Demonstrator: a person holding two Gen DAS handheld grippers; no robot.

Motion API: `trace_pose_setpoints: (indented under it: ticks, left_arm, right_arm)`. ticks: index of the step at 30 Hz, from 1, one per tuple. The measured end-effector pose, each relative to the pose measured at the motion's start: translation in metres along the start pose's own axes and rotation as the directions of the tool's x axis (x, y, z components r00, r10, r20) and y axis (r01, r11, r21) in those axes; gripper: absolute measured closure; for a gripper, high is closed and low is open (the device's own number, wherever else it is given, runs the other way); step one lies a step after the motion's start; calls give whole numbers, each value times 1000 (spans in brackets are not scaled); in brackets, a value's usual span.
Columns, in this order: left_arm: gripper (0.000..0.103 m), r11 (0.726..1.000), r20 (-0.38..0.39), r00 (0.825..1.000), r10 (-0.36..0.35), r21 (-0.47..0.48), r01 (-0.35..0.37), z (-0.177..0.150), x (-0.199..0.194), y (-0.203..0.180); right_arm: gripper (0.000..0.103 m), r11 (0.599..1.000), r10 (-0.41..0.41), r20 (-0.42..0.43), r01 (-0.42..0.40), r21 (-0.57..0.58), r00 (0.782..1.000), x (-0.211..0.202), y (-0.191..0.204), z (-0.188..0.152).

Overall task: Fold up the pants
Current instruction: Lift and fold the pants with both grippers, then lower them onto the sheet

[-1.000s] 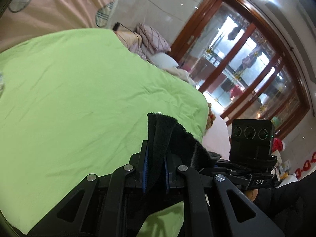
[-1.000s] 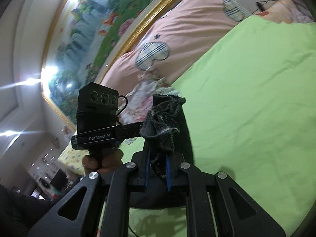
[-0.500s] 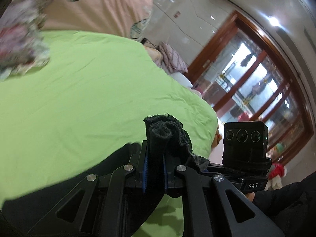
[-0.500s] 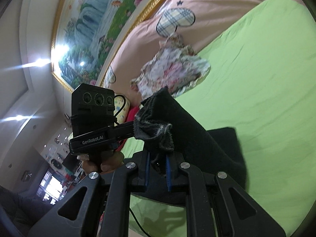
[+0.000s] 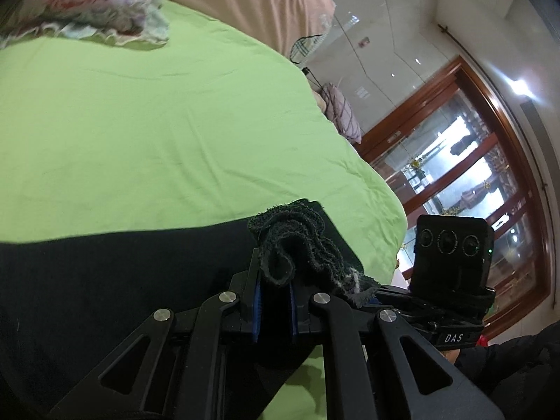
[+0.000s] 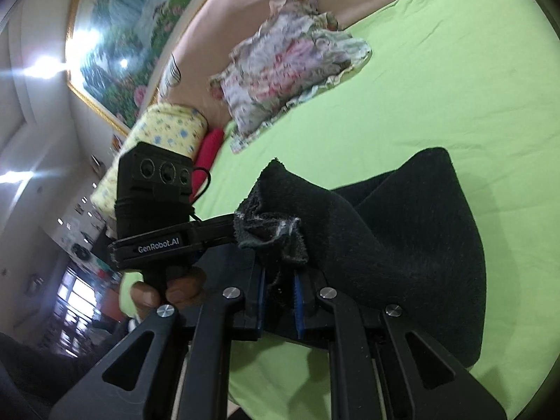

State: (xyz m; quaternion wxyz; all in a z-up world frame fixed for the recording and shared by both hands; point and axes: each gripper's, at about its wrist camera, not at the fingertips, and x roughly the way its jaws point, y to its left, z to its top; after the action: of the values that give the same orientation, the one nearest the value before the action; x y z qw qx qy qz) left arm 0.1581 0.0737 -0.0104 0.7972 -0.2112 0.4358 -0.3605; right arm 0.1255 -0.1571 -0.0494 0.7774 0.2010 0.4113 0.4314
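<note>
The black pants (image 5: 105, 280) lie spread on the green bed sheet (image 5: 140, 133). My left gripper (image 5: 274, 280) is shut on a bunched frayed edge of the pants, close above the sheet. My right gripper (image 6: 280, 280) is shut on another bunched edge of the pants (image 6: 402, 238), which drape from it down onto the sheet (image 6: 437, 87). Each view shows the other gripper close beside it: the right one (image 5: 451, 266) in the left wrist view, the left one (image 6: 154, 206) in the right wrist view.
A floral pillow (image 6: 283, 66) lies on the sheet near the pink headboard cushions (image 6: 245, 10); it also shows in the left wrist view (image 5: 91, 7). A yellow patterned roll (image 6: 161, 140) and a red item (image 6: 210, 147) lie at the bed's far side. Wooden glass doors (image 5: 483, 175) stand beyond the bed edge.
Both grippers have moved down and forward toward the headboard with the pants edges in them. More of the black cloth now lies on the sheet.
</note>
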Motion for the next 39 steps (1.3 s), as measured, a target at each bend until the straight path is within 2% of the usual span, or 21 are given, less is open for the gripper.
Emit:
trace_pose_setpoints:
  ticks: [10,12,13,18,22,23,26,27,30,35,39]
  left_arm:
    - [94,996,-14,997,80,-40,-81,-14,2,16]
    - [93,993,-7,995,99,-56,-99,-17,-1,20]
    - [90,992,-3,994,108,-63,-108,-19,-3,22]
    - [85,982,38,987,159,-106,-154,-31,-25,29]
    - [73,972,79,978,193,-151,-179,-41,-44,33]
    - [69,969,88,975,204,-162,-188,-44,-50,33]
    - [68,955,129,961,246,-199,-218,-54,-68,31]
    - [68,952,142,956,257,-206,-226,-56,-72,31]
    - [68,941,178,940,291,-232,-247,-64,-90,28]
    - [61,922,219,920,324,-292,-255,-82,-116,29]
    - [61,895,253,889,382,-340,-287,-96,-136,29]
  right_arm:
    - [87,995,-87,-62,84,-50,994,17,4,-6]
    - [84,994,-93,-69,89,-59,993,19,7,-8]
    - [82,995,-89,-74,85,-60,993,19,7,-8]
    - [76,995,-86,-83,81,-63,993,20,10,-9]
    - [74,995,-83,-88,77,-61,993,21,13,-9]
    - [71,995,-80,-90,75,-61,993,22,14,-9]
    - [58,995,-66,-95,58,-78,993,23,23,-9]
    - [57,995,-65,-97,57,-86,993,24,26,-10]
    - [57,994,-50,-115,38,-105,992,27,36,-9]
    - [56,991,-25,-116,9,-136,993,31,51,-5]
    - [56,987,-7,-118,-13,-162,993,36,63,0]
